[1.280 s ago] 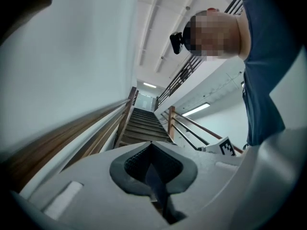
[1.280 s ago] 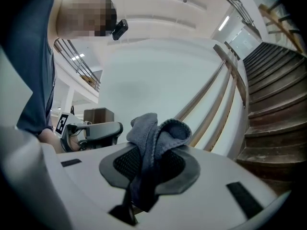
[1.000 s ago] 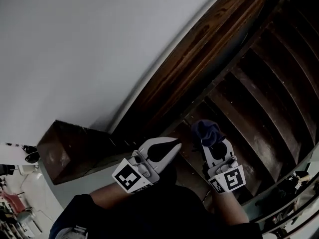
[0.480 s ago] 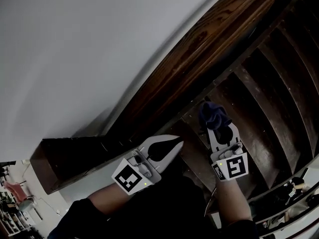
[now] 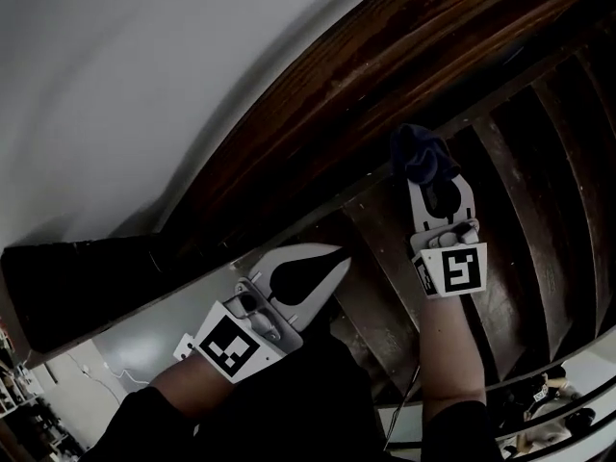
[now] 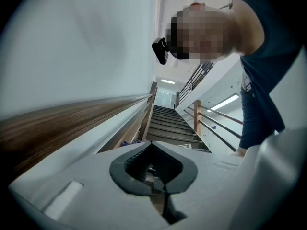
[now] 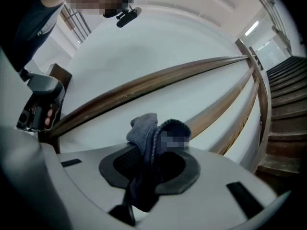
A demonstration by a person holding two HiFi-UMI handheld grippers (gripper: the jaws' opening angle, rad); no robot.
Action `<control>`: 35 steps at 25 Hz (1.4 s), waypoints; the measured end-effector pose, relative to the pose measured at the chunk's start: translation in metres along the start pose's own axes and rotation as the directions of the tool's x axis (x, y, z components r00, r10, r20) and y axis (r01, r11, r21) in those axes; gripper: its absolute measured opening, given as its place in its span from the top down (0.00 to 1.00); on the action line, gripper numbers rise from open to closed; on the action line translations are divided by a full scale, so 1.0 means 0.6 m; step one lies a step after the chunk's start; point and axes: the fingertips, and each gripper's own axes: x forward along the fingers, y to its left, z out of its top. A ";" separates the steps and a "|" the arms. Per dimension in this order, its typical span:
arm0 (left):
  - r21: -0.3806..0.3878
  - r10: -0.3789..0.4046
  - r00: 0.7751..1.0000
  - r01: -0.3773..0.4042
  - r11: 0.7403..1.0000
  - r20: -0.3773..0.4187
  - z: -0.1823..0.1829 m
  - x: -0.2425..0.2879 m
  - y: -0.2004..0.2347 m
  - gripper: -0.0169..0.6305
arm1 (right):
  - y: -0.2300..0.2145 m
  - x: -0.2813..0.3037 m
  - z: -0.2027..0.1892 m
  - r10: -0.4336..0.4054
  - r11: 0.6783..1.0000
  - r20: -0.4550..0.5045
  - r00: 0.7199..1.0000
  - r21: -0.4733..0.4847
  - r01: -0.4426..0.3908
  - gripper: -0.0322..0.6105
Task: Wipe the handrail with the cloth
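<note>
A dark wooden handrail point(image 5: 327, 94) runs diagonally along the white wall; it also shows as a brown band, the handrail point(image 7: 144, 87) and handrail point(image 6: 72, 123). My right gripper point(image 5: 426, 173) is shut on a dark blue cloth point(image 5: 421, 155), which bunches out past its tips just below the rail's lower edge. I cannot tell whether cloth and rail touch. In the right gripper view the cloth point(image 7: 151, 133) hangs through the right gripper point(image 7: 153, 150). My left gripper point(image 5: 332, 258) is lower and to the left, shut with nothing in it, as the left gripper point(image 6: 152, 147) shows.
Dark wooden stairs point(image 5: 520, 219) lie under both grippers and climb away as stairs point(image 6: 170, 123). A white wall point(image 5: 115, 85) backs the rail. A second railing with posts point(image 6: 197, 116) lines the far side of the steps. The rail's dark end block point(image 5: 67, 287) is at the lower left.
My right gripper has carried the cloth up and forward, closer to the handrail. The left gripper has stayed low and shut. The head view has swung along the rail.
</note>
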 end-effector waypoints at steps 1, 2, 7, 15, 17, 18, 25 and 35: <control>-0.002 0.003 1.000 -0.003 1.000 0.005 -0.009 0.004 0.006 0.97 | -0.009 0.013 -0.009 -0.002 1.000 0.000 1.000 -0.016 0.002 0.80; -0.003 0.005 1.000 -0.005 1.000 0.008 -0.016 0.007 0.013 0.97 | -0.018 0.026 -0.015 -0.007 0.999 0.003 1.000 -0.032 0.007 0.80; -0.004 0.015 1.000 -0.015 1.000 0.005 -0.047 0.006 0.041 0.97 | -0.036 0.084 -0.034 -0.034 0.993 0.023 0.999 -0.114 0.037 0.80; -0.031 0.048 0.997 -0.049 0.998 -0.056 -0.093 -0.027 0.056 0.97 | 0.073 0.117 -0.095 0.091 0.982 0.030 0.995 -0.166 -0.085 0.80; -0.035 0.061 0.996 -0.063 0.997 -0.061 -0.102 -0.041 0.059 0.97 | 0.113 0.116 -0.113 0.124 0.981 0.028 0.992 -0.152 -0.119 0.80; -0.034 0.066 0.996 -0.068 0.997 -0.062 -0.106 -0.047 0.061 0.97 | 0.131 0.114 -0.122 0.138 0.981 0.025 0.990 -0.143 -0.133 0.80; -0.032 0.114 0.990 -0.117 0.993 -0.082 -0.147 -0.092 0.078 0.97 | 0.234 0.110 -0.174 0.200 0.977 0.013 0.980 -0.076 -0.199 0.80; -0.066 0.243 0.961 -0.253 0.965 -0.133 -0.225 -0.183 0.135 0.97 | 0.363 0.106 -0.240 0.302 0.953 -0.047 0.952 -0.026 -0.303 0.80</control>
